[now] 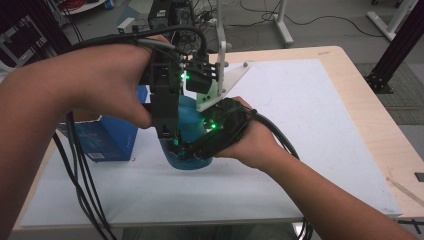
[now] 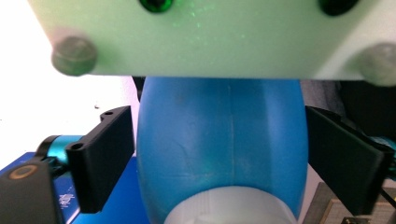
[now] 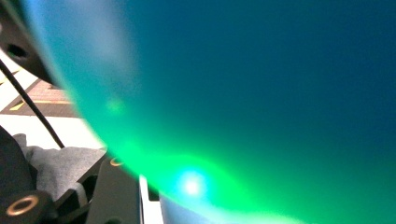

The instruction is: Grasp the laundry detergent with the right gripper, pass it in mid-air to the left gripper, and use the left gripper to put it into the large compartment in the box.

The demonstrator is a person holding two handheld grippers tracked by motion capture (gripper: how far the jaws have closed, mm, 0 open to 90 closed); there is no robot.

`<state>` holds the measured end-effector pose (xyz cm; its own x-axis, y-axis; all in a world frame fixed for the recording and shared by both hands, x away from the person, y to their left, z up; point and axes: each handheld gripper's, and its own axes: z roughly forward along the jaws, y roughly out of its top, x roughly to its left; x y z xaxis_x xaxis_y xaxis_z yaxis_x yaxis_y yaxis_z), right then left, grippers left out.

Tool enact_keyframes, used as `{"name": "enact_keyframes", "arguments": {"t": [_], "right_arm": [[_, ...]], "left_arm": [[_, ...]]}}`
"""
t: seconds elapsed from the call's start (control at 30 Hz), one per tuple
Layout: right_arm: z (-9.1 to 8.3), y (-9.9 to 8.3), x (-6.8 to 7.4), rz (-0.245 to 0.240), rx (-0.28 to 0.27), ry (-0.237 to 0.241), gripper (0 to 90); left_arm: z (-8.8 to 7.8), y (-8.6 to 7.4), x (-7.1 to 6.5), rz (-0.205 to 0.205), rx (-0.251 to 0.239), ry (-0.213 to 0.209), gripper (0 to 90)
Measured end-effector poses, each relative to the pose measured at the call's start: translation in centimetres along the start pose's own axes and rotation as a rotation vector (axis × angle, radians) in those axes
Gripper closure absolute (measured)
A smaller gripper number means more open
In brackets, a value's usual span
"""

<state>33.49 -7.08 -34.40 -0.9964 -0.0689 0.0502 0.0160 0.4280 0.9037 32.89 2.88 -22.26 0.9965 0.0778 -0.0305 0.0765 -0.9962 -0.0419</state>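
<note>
Blue plastic bottle [image 1: 190,131] is standing upright on the bench [image 1: 310,115], near its left-centre, long axis vertical. Right gripper [image 1: 192,150] is clamping the bottle's lower body from the right side, jaws holding it. Left gripper [image 1: 169,135] is coming down from above, its jaws straddling the bottle [image 2: 222,149] near the white cap [image 2: 229,207], not quite touching. A blue box [image 1: 107,137] is sitting just left.

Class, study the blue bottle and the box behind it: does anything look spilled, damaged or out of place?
Nothing stands out. The blue bottle stands upright on the white mat, no spill around it, and the blue box looks intact.
</note>
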Motion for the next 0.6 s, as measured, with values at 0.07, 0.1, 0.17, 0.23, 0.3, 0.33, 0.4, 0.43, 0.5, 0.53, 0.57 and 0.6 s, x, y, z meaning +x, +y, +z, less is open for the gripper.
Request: {"name": "enact_keyframes", "arguments": {"t": [0.07, 0.1, 0.17, 0.23, 0.3, 0.33, 0.4, 0.43, 0.5, 0.53, 0.57, 0.6], "right_arm": [[-0.01, 0.00, 0.02, 0.003, 0.001, -0.001, 46.4], [0.00, 0.00, 0.03, 0.005, 0.000, -0.003, 46.4], [0.03, 0.00, 0.02, 0.007, -0.002, -0.008, 46.4], [0.02, 0.02, 0.03, 0.005, -0.001, -0.005, 46.4], [0.01, 0.03, 0.04, 0.004, 0.001, -0.005, 46.4], [0.03, 0.02, 0.03, 0.005, -0.001, -0.003, 46.4], [0.03, 0.02, 0.05, 0.001, -0.001, -0.006, 46.4], [0.03, 0.03, 0.07, 0.004, -0.001, -0.007, 46.4], [0.02, 0.04, 0.07, 0.002, -0.001, -0.008, 46.4], [0.02, 0.05, 0.10, 0.006, -0.001, -0.008, 46.4], [0.02, 0.05, 0.10, 0.006, -0.001, -0.008, 46.4], [0.00, 0.06, 0.09, 0.006, 0.001, -0.009, 46.4]], "left_arm": [[0.04, 0.02, -0.12, -0.007, -0.004, 0.003, 14.9], [0.04, 0.04, -0.11, -0.003, -0.002, 0.000, 16.5], [0.04, 0.05, -0.17, -0.003, 0.001, 0.007, 16.9], [0.01, 0.01, -0.18, -0.006, 0.001, 0.008, 19.2], [0.03, -0.04, -0.13, -0.015, -0.001, 0.002, 19.7], [0.01, -0.04, -0.11, -0.015, -0.001, 0.002, 20.6], [-0.02, -0.02, -0.09, -0.009, -0.004, 0.010, 22.5], [-0.05, -0.01, -0.10, -0.010, -0.003, 0.017, 22.5], [-0.05, -0.03, -0.15, -0.014, -0.005, 0.015, 26.2], [-0.07, -0.01, -0.17, -0.013, -0.002, 0.017, 26.3], [-0.06, -0.01, -0.17, -0.014, -0.002, 0.017, 26.3], [-0.06, -0.01, -0.19, -0.016, -0.001, 0.011, 27.4]]}}
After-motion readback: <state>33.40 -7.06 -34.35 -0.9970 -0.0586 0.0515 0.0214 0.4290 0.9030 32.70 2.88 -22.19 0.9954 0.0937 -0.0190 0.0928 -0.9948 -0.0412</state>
